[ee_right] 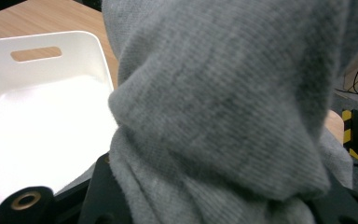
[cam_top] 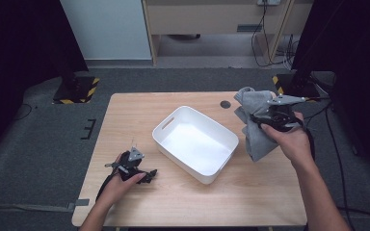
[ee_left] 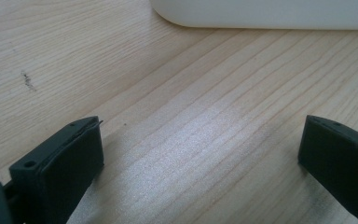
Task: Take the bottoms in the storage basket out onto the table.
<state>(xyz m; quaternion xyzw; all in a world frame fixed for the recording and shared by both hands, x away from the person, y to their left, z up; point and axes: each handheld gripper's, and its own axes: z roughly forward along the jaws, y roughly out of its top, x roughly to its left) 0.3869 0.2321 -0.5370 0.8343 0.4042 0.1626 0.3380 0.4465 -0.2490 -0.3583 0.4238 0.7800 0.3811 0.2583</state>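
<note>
You have the grey knit cloth (cam_top: 257, 126) bunched in your right gripper (cam_top: 262, 120), lifted off the wooden table (cam_top: 139, 115) at about 3 o'clock from the white bin (cam_top: 220, 169). Judging by how it drapes, the cloth is light, soft and limp: it will sag and swing rather than keep any shape, and loose folds hang below the grip toward the table's right edge. A pinch through a thick gathered wad near the top, as you have now, looks safer than a single thin edge, which could slide out of the pads.

The right gripper view shows the knit (ee_right: 223, 107) heaped over and between the jaws, which stand partly closed, clamped on the fabric, with the bin's handle slot (ee_right: 35, 53) off at 10 o'clock.

Your left gripper (cam_top: 147, 175) rests low on the table at about 8 o'clock from the bin, jaws spread wide over bare wood, grasping nothing.
</note>
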